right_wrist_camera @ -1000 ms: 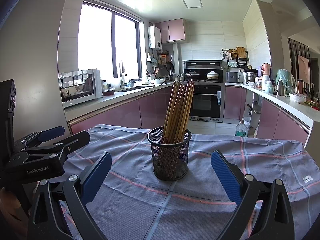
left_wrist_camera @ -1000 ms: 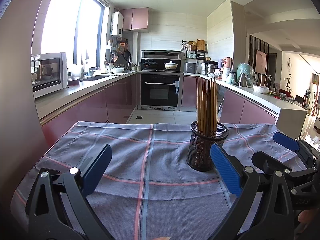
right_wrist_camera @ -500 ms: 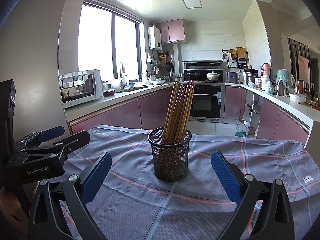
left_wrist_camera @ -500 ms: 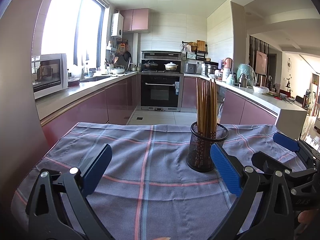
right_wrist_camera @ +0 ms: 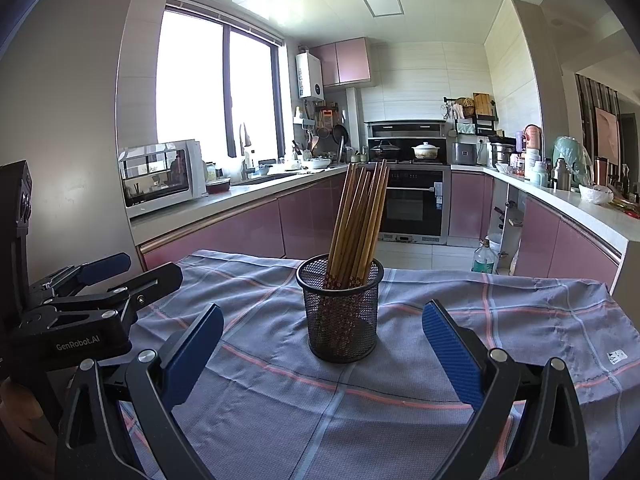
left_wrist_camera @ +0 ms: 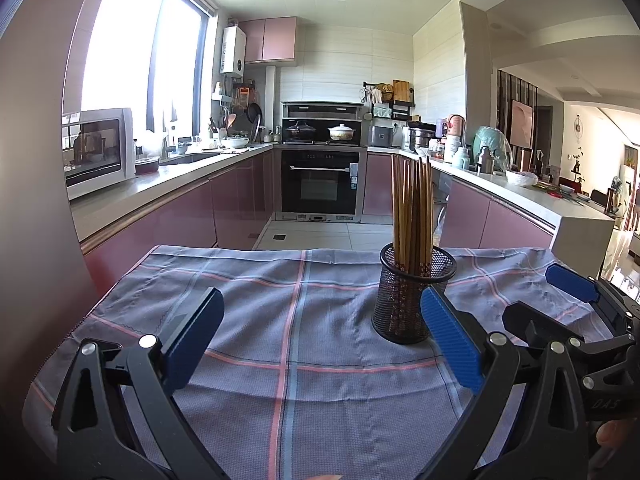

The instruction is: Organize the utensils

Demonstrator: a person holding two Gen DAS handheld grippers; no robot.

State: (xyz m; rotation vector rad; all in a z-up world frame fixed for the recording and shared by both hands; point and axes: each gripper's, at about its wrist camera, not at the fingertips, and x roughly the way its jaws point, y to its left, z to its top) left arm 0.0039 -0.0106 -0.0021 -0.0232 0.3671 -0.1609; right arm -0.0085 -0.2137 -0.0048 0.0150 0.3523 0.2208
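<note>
I have both claws hovering low over the tabletop (left_wrist_camera: 288,412), which is covered by a grey-blue checked cloth (right_wrist_camera: 520,320) with pink lines. My left claw (left_wrist_camera: 320,340) is spread wide, its blue pads (left_wrist_camera: 192,336) well apart and holding nothing. My right claw (right_wrist_camera: 322,350) is spread just as wide and is also empty.

The black mesh holder (right_wrist_camera: 342,312) stands upright on the cloth, toward the far edge of the tabletop. From the right wrist view it sits almost centred between my right claw's pads, just beyond their tips. From the left wrist view the same holder (left_wrist_camera: 414,292) is off to the right, just past the right pad of my left claw. A bundle of wooden chopsticks (right_wrist_camera: 358,224) stands in it, thick ends up; in the right view they lean slightly to the right, resting against the rim.

In the right view my left claw's body shows at the left edge of the tabletop, beside the right claw.
</note>
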